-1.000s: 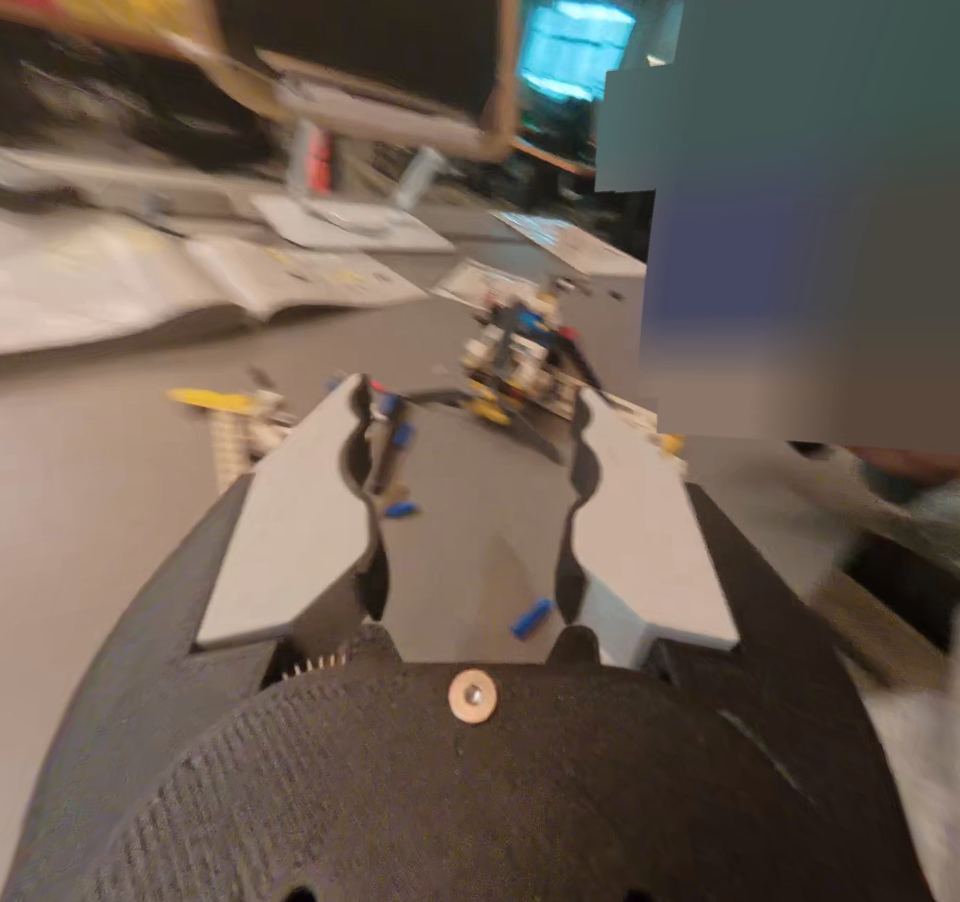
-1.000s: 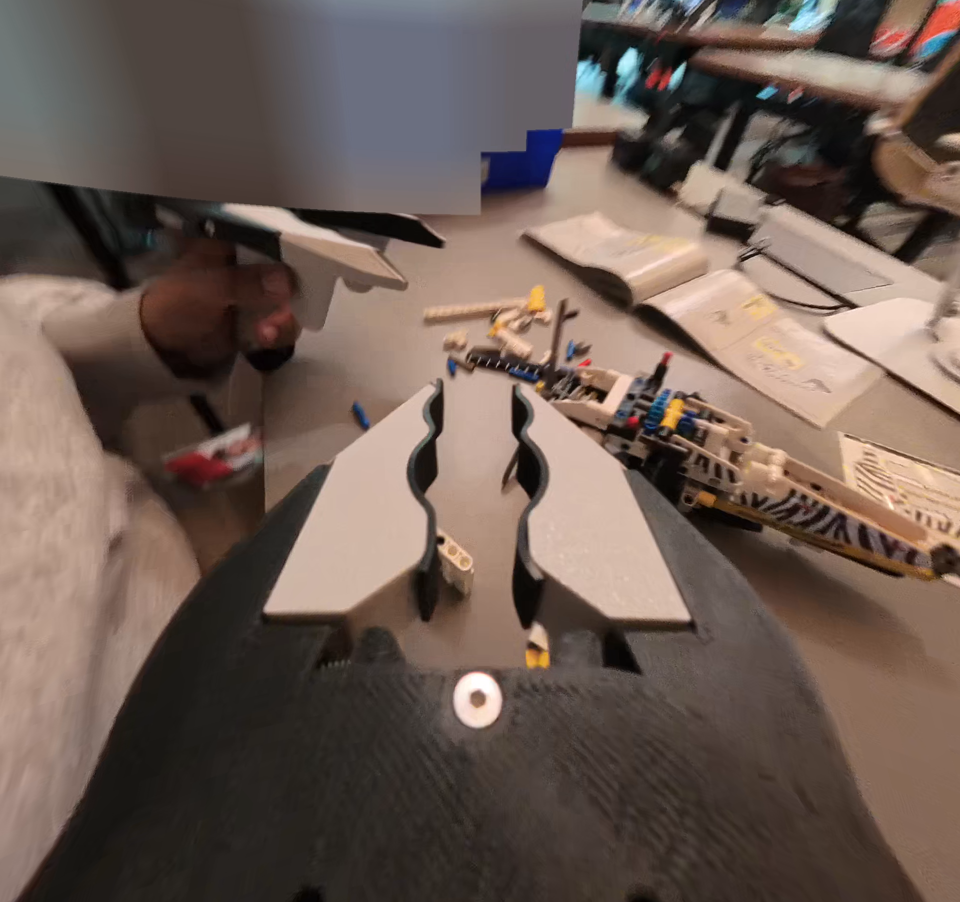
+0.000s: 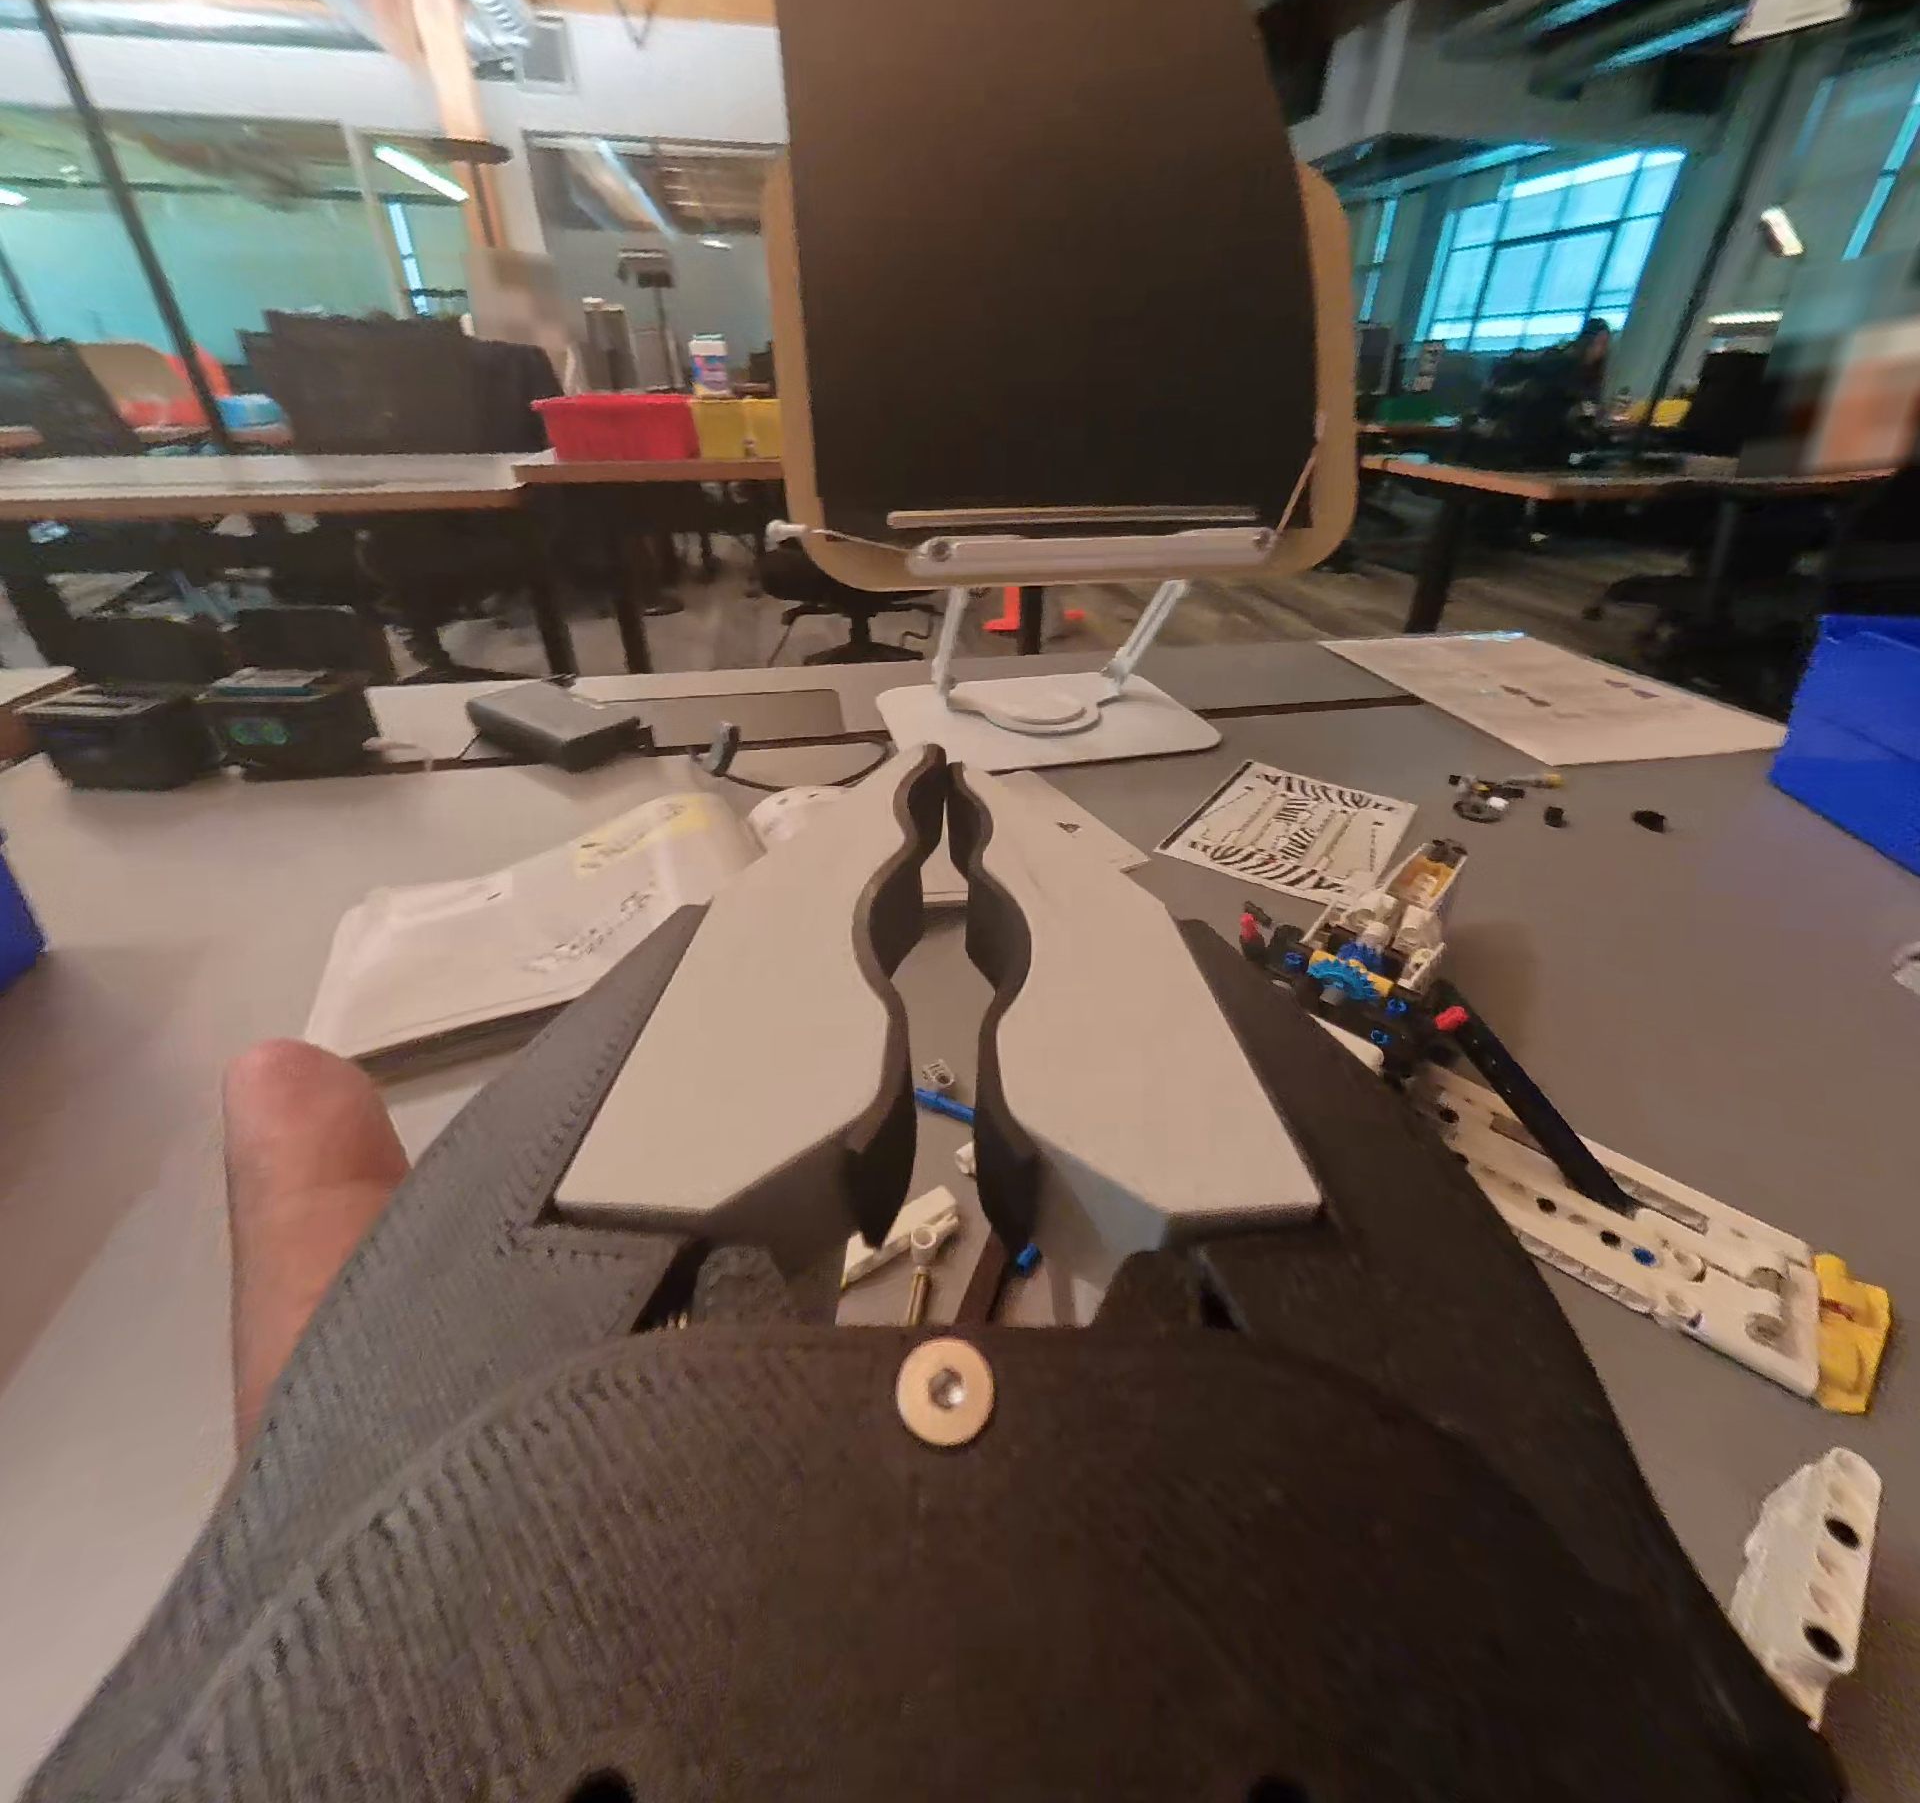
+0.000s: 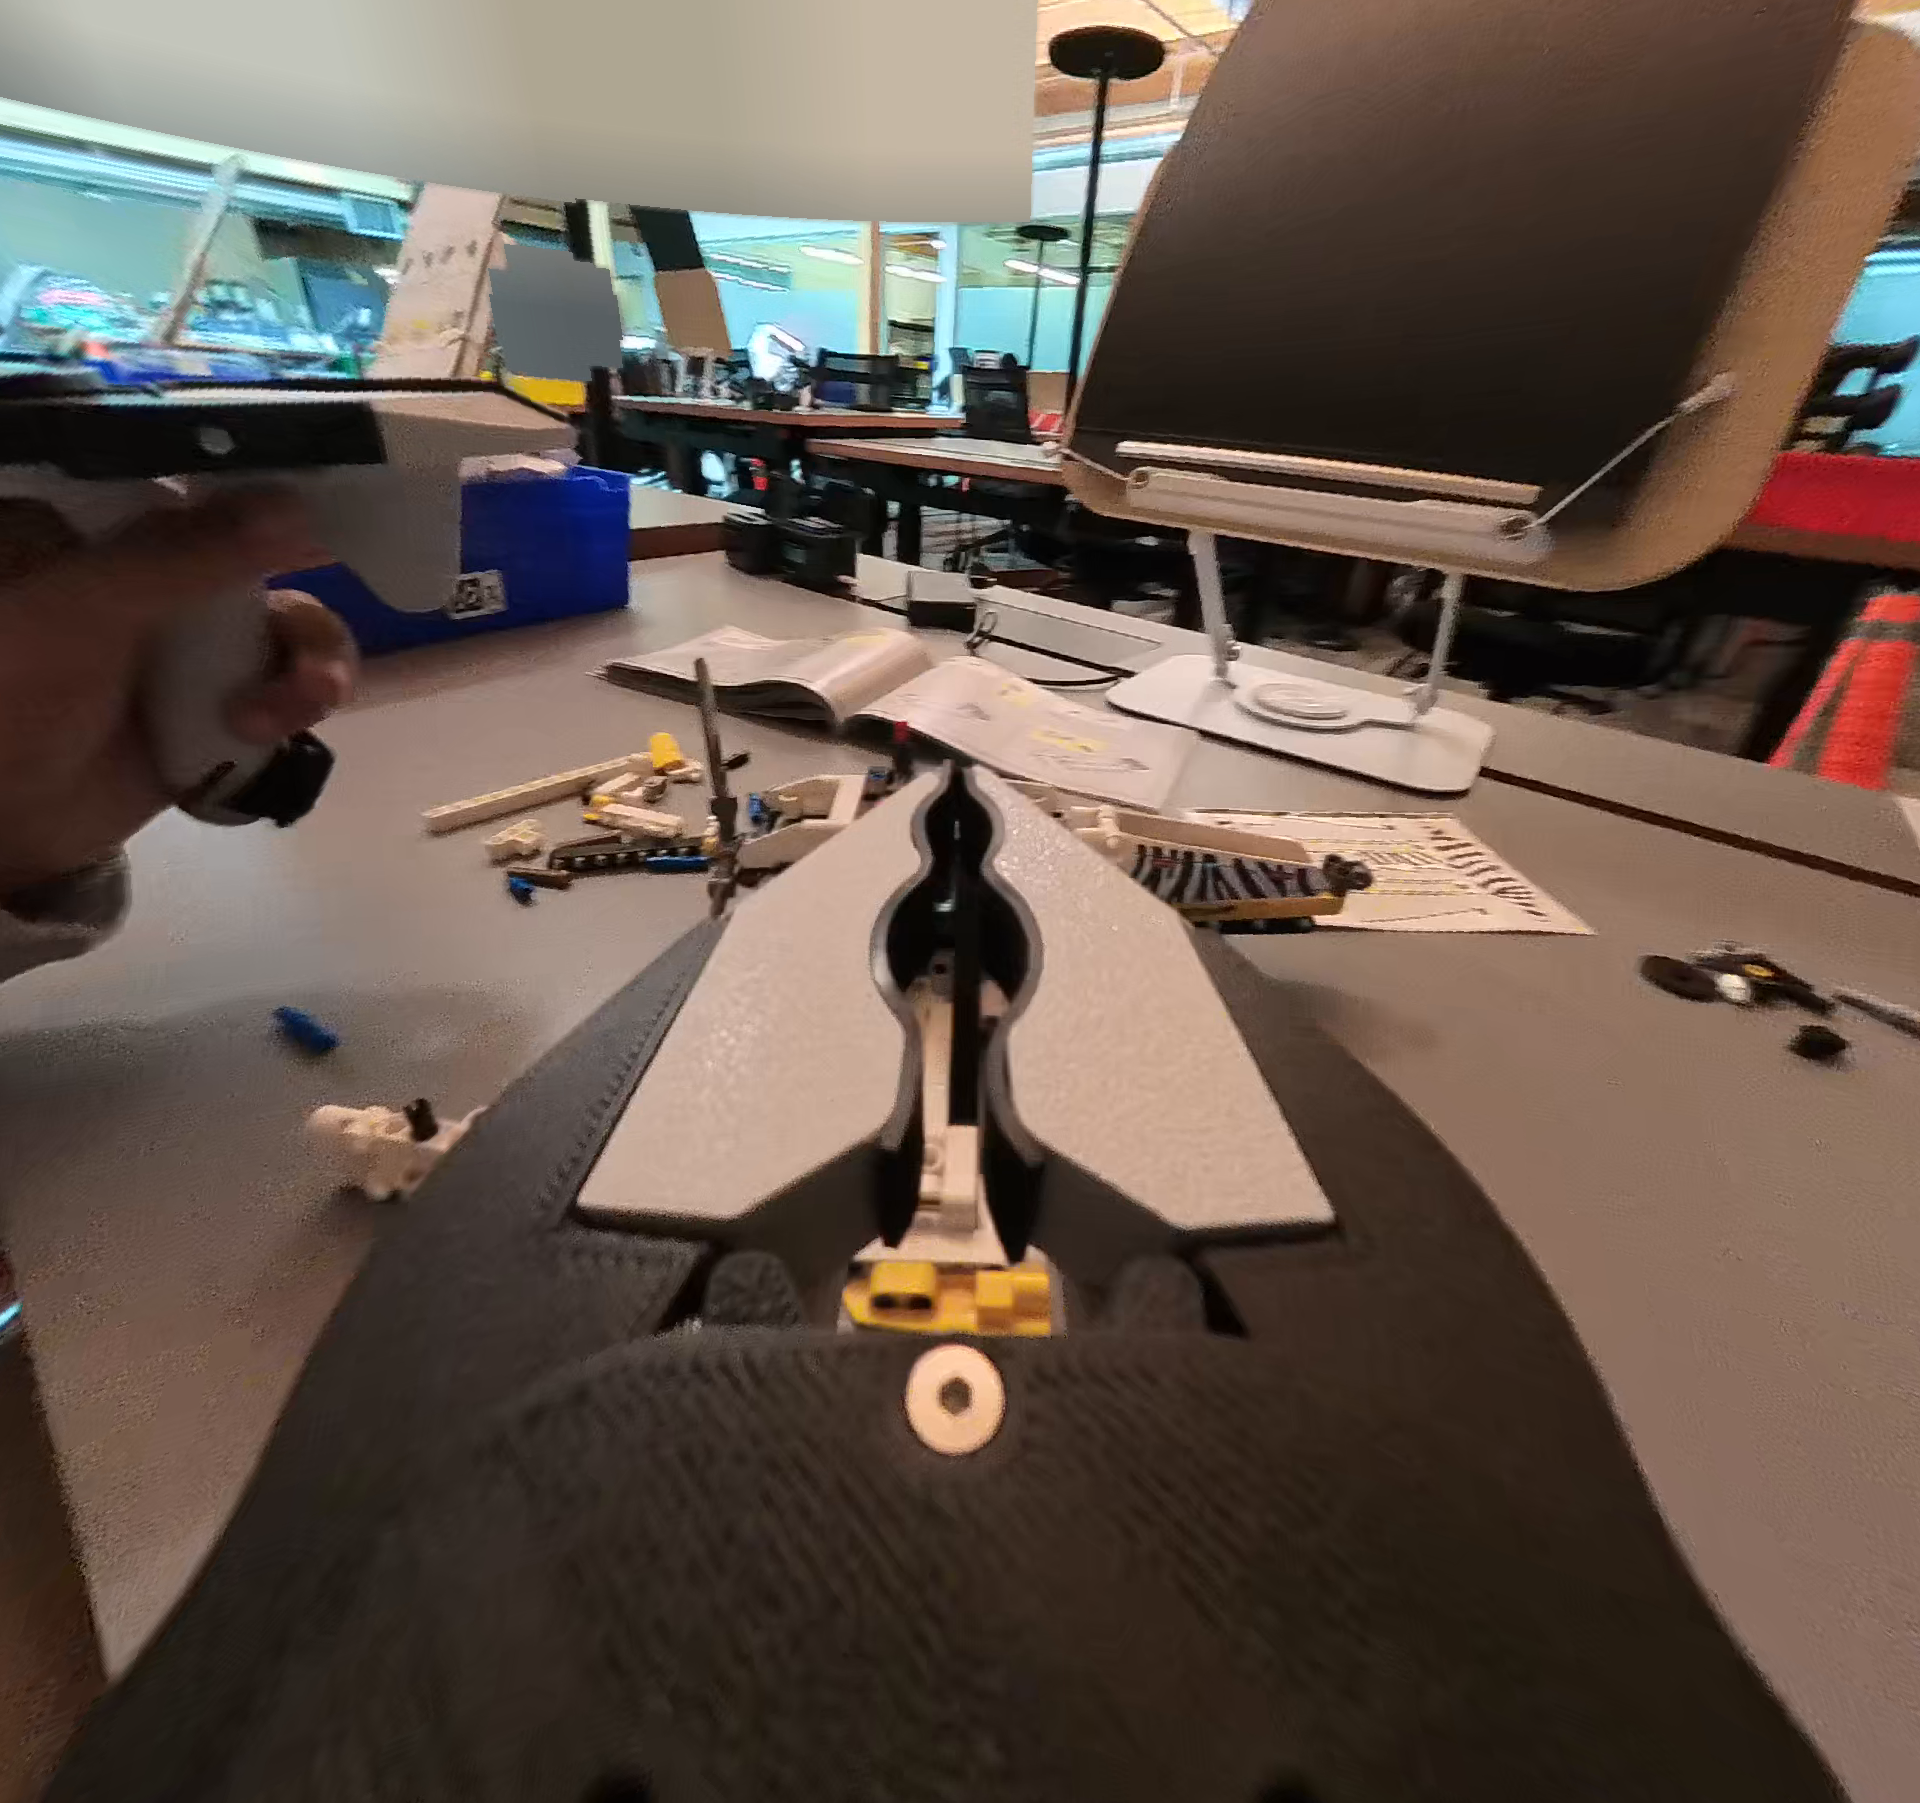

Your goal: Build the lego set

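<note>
L gripper: your left gripper [image 3: 945, 792] has clenched. 1 s ago the jaws stood wide apart, now the tips meet in the upper centre of the left wrist view. Nothing is between them, so it closed empty.
L view: it has also lifted and turned. Before, it looked at the lego model end-on; now the lego model [image 3: 1621, 1223] lies at the right side of the frame, flat on the grey table [image 3: 1714, 974].
R gripper: your right gripper [image 4: 956, 782] was part open over bare table; now it is closed too, tips together at frame centre.
R grasp: a thin black bar and white parts of the model show through the gap, w/ the yellow end at the bottom of it. The left view shows the model lying free, so I judge you hover over it and hold nothing, but I am not fully sure.
Model place: in the right wrist view the zebra-striped part [image 4: 1226, 870] goes to the right of centre, next to the sticker sheet [image 4: 1455, 870].
Loose parts: the pile [image 4: 613, 818] is at left of centre, a blue pin [image 4: 304, 1029] and a small white piece [image 4: 379, 1135] lower left — all untouched.
Booklet: the instruction book [image 3: 540, 932] lies open, left of centre.
Meaning: no part is picked yet. Both grippers must open again before the next piece — prob. you are between steps and lining up on the model.
</note>
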